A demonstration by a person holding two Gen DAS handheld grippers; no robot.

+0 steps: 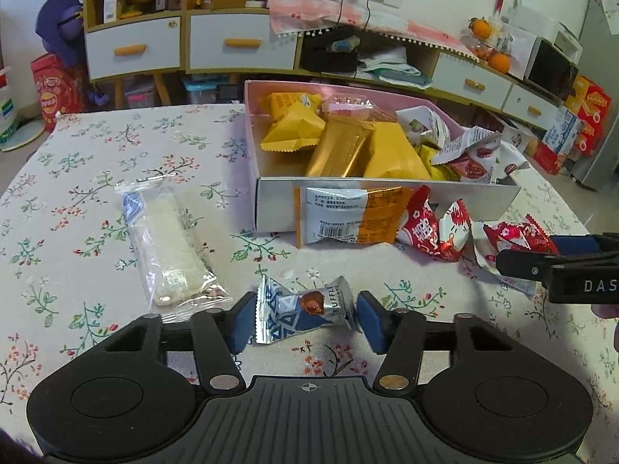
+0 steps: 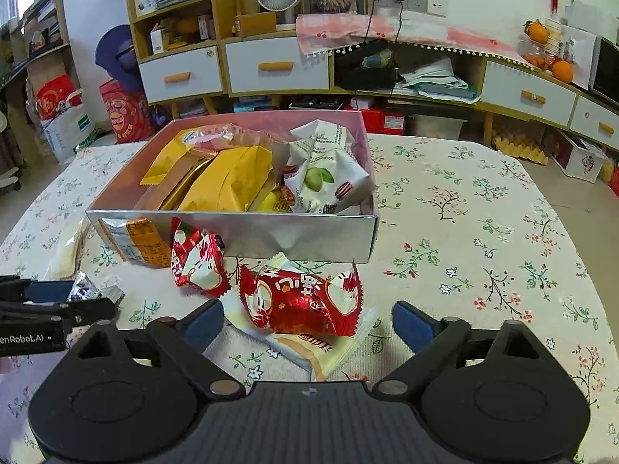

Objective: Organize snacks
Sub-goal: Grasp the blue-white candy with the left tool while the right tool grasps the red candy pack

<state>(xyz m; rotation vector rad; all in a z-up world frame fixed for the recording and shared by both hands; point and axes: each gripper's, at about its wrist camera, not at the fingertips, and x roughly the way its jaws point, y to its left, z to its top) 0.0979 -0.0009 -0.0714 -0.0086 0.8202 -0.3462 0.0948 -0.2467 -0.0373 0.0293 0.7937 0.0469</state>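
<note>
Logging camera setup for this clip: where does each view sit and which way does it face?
Left wrist: on the left tongs, facing down and forward at a truffle candy between its fingers; right tongs at right edge.
Right wrist: on the right tongs, over a red packet; left tongs at left edge.
Both show the box.

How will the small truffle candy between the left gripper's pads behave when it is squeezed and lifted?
The truffle candy is probably light: it is small. Its shiny foil wrapper may slip or crinkle. The twisted ends look floppy, so the left gripper should press the firmer middle.
</note>
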